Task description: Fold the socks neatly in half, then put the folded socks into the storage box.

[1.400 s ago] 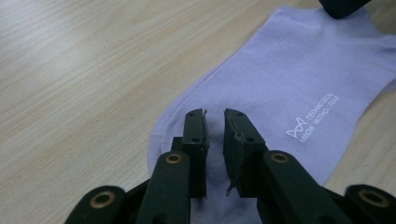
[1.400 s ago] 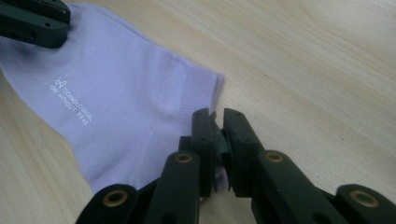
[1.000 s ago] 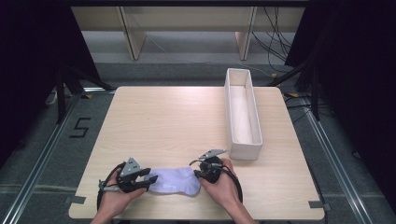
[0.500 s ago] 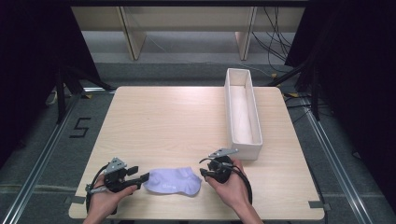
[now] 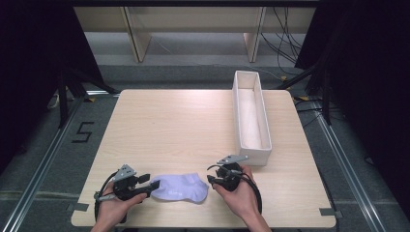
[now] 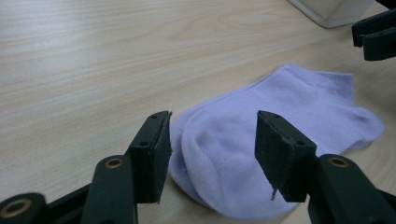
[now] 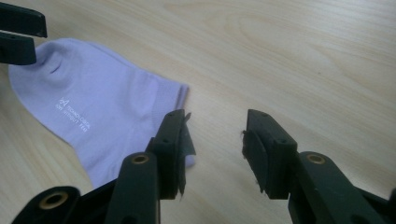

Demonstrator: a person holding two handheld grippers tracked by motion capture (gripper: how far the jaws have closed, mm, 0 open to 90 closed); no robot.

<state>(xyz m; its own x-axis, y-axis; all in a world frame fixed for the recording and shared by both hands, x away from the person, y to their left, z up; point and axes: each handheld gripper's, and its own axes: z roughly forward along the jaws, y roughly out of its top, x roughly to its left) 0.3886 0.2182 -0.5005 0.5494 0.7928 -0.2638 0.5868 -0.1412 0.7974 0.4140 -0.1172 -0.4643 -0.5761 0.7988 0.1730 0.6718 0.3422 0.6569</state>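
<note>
We worked at a pale wooden table set in a dark room with grey flooring, where a taped or painted "5" lay at about nine o'clock beside the tabletop. A long white box stood at roughly two o'clock, open-topped and, as far as we could see, with nothing in it.

The lavender sock lay flat near the six o'clock edge, between our two tools. Our left gripper sat at the sock's nine o'clock end, its jaws just having spread wide, the rounded toe lying between them but unpressed. Our right gripper rested at the three o'clock end, jaws likewise just opened and released, the cuff beside its left pad and not gripped.

We judged the sock had been laid out or folded and let go; the next move probably called for closing on one end again and carrying it toward the box at one o'clock.

Small white print showed on the sock; it was too small for us to read with confidence
</note>
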